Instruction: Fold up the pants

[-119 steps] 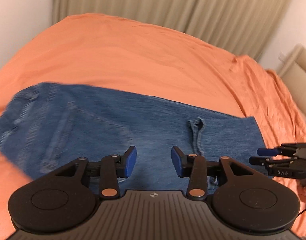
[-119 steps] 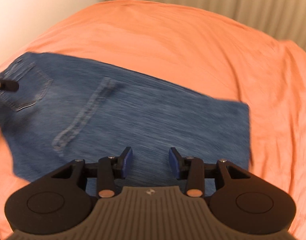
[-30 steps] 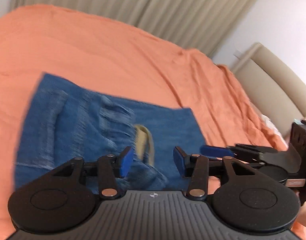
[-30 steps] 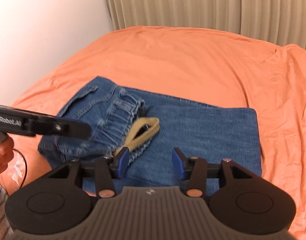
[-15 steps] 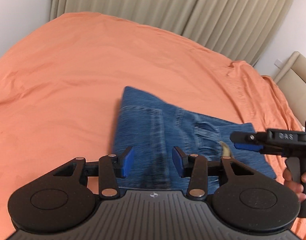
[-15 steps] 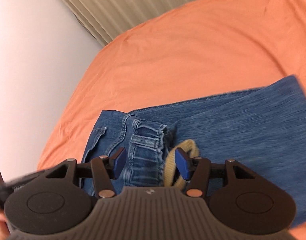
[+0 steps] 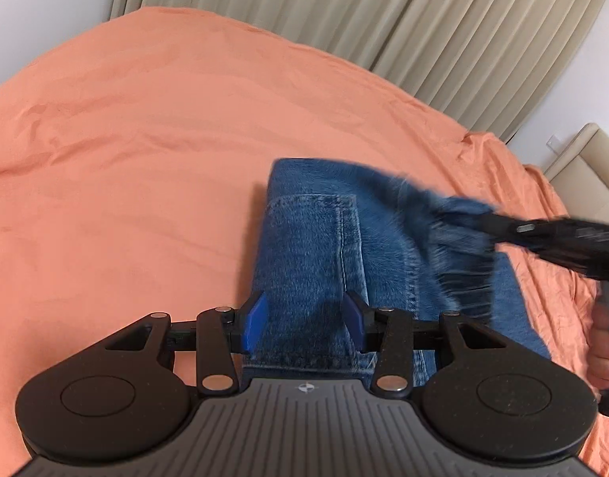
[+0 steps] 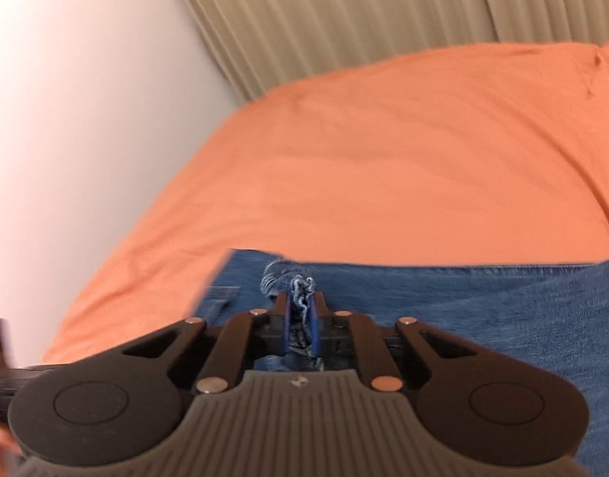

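Blue jeans (image 7: 316, 254) lie folded on the orange bed sheet (image 7: 145, 159), a back pocket facing up. My left gripper (image 7: 304, 320) is open and empty, hovering over the near edge of the jeans. My right gripper (image 8: 300, 322) is shut on a bunched fold of the jeans (image 8: 483, 310). In the left wrist view it (image 7: 479, 226) comes in from the right, blurred, lifting a flap of denim off the pile.
Beige curtains (image 7: 384, 20) hang behind the bed. A white wall (image 8: 86, 119) is on the left. A beige headboard or chair (image 7: 582, 175) stands at the right edge. The sheet spreads wide to the left of the jeans.
My right gripper has closed on the jeans' frayed edge and lifted it. The left gripper has shifted over the jeans' left part and stays open.
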